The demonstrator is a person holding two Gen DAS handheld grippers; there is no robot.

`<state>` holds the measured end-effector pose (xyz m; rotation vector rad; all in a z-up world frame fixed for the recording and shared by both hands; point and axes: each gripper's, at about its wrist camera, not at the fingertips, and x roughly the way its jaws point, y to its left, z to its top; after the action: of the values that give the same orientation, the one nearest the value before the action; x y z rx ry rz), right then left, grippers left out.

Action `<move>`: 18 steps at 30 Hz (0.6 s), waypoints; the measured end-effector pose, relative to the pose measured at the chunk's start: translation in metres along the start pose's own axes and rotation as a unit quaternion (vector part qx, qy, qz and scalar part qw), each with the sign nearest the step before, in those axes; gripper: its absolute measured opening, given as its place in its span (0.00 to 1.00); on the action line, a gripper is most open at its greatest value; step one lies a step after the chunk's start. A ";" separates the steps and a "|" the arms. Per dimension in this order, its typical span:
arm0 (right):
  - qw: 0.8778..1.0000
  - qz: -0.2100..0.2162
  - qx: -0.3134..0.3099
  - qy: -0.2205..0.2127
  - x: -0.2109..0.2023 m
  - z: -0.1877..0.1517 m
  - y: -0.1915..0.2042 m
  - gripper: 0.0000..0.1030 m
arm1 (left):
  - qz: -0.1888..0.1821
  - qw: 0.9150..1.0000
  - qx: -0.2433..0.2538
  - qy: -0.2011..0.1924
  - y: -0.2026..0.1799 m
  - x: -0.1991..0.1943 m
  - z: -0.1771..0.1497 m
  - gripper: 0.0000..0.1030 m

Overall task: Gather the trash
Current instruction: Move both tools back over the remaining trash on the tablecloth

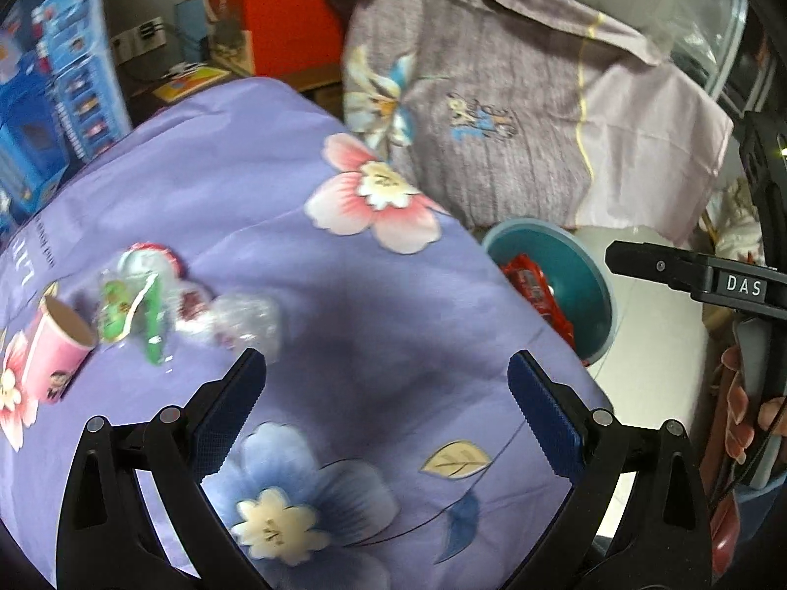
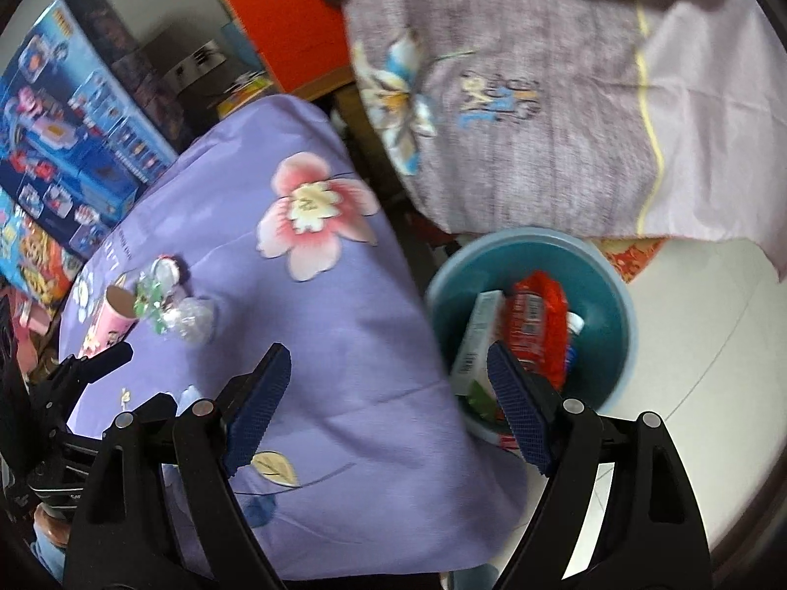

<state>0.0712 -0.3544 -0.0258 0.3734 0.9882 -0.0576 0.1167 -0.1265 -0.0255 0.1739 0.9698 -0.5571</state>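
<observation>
A purple floral sheet (image 2: 344, 334) covers the bench. At its three o'clock edge a teal basin (image 2: 610, 295) sits on the floor, holding a red wrapper (image 2: 536, 324) and a white carton (image 2: 479, 334). At nine o'clock lie a pink paper cup (image 1: 54, 344), a green wrapper (image 1: 123, 309) and clear plastic (image 1: 246, 319). The left gripper (image 1: 386, 393) and right gripper (image 2: 388, 393) are both spread wide and empty.

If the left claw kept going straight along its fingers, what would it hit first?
Most likely the bare purple floral sheet. The open left claw points at empty fabric. The crumpled clear wrapper sits just off to its left and the teal basin to its right. Depth is uncertain.
</observation>
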 end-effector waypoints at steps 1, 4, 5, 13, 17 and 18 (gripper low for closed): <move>1.000 0.001 -0.006 0.002 0.001 0.001 0.008 0.76 | 0.000 1.000 -0.004 -0.003 0.007 -0.003 -0.001 0.96; 1.000 0.005 -0.026 0.008 0.007 0.003 0.034 0.76 | 0.008 1.000 -0.016 -0.008 0.029 -0.011 -0.008 0.96; 0.999 0.007 -0.032 0.012 0.010 0.004 0.042 0.76 | 0.014 1.000 -0.020 -0.009 0.039 -0.014 -0.011 0.96; 0.995 0.022 -0.085 0.045 0.042 0.011 0.115 0.76 | 0.048 0.998 -0.050 -0.011 0.120 -0.034 -0.036 0.96; 0.990 0.030 -0.118 0.064 0.063 0.013 0.157 0.76 | 0.071 0.995 -0.066 -0.003 0.173 -0.041 -0.053 0.96; 0.989 0.032 -0.125 0.069 0.067 0.013 0.164 0.76 | 0.075 0.995 -0.069 0.000 0.182 -0.041 -0.056 0.96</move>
<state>0.1543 -0.1973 -0.0285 0.1792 1.1043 0.1519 0.1520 0.0644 -0.0421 0.1212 0.9821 -0.3505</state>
